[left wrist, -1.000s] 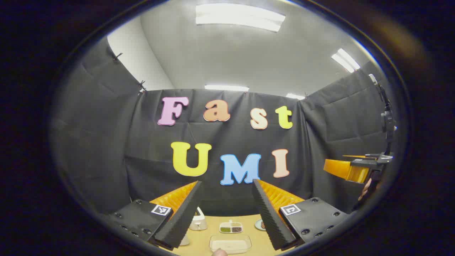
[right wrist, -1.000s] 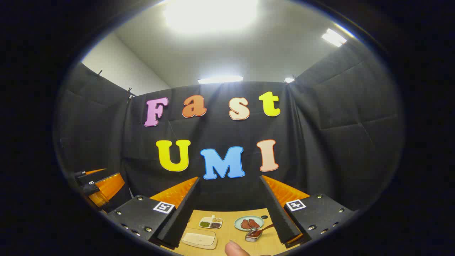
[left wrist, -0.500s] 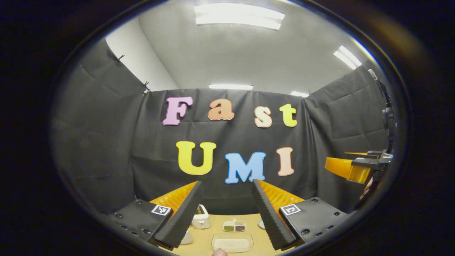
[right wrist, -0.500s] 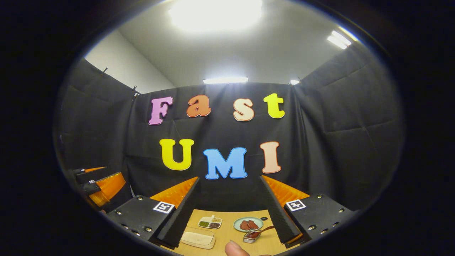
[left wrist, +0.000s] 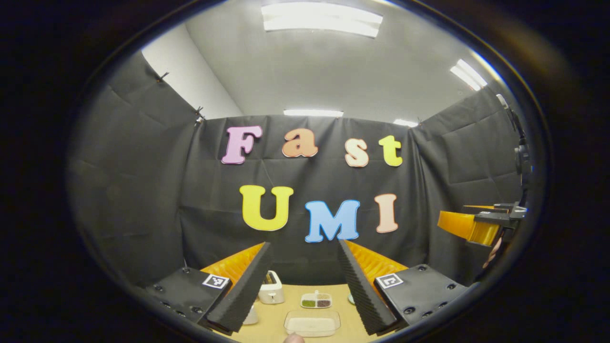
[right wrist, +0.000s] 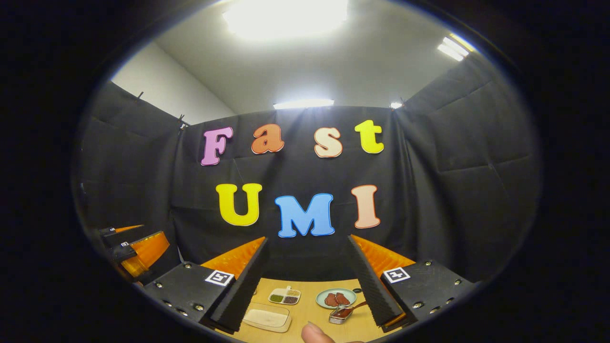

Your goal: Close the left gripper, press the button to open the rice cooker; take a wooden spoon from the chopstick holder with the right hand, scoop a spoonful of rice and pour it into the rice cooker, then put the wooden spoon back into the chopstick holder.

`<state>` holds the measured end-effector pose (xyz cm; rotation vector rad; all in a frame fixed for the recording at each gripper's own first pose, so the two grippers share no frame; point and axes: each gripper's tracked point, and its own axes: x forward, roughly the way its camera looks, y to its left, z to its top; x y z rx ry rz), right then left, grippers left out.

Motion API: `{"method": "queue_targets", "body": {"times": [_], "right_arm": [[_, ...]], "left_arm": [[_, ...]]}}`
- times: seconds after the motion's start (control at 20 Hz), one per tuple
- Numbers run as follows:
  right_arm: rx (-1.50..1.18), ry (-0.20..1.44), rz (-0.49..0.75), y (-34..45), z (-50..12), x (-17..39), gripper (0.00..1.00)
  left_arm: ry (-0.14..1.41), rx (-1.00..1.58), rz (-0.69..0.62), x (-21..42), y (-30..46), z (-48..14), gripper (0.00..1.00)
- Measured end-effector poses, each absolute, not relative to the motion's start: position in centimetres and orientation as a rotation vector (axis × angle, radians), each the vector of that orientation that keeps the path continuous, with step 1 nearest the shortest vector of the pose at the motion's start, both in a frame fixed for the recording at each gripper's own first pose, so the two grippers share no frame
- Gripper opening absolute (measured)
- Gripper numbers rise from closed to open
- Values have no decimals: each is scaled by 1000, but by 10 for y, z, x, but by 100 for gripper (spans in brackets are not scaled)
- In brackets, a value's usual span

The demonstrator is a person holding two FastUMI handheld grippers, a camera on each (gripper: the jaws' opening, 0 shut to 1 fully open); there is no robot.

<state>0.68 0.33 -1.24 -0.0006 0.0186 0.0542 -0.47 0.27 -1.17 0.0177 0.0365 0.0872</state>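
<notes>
- Left gripper (left wrist: 305, 286) is held above the counter (left wrist: 276, 312), its fingers spread wide with nothing between them.
- The white rice cooker (left wrist: 271, 288) stands at the counter's far edge, lid down, just beside the left finger's tip.
- A clear tray of rice (left wrist: 312, 324) lies nearer than the rice cooker, and a divided dish (left wrist: 316, 300) lies to the cooker's right.
- Right gripper (right wrist: 307, 286) likewise has its fingers spread and empty; beyond them lie the tray of rice (right wrist: 267, 318), a plate (right wrist: 336, 298) and a small dish with a spoon (right wrist: 343, 314).

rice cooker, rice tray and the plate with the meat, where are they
rice cooker (left wrist: 271, 288): left gripper view, on its white front.
rice tray (left wrist: 312, 325): left gripper view, on the rice inside.
plate with the meat (right wrist: 350, 296): right gripper view, on its bare right rim.
</notes>
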Motion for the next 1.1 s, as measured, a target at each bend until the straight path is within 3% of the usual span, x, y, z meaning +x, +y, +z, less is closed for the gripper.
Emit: {"method": "queue_targets", "body": {"times": [0.65,0.9,0.95,1.1], "right_arm": [[36,52,175,82,-47,33,98],[-6,28,121,135,-44,50,98],[-17,30,113,145,-45,53,98],[-39,60,98,171,-54,61,98]], "left_arm": [[97,60,259,2,89,-66,92],[198,28,289,20,173,-129,82],[224,15,287,25,187,-143,84],[295,11,307,45,230,-190,69]]}}
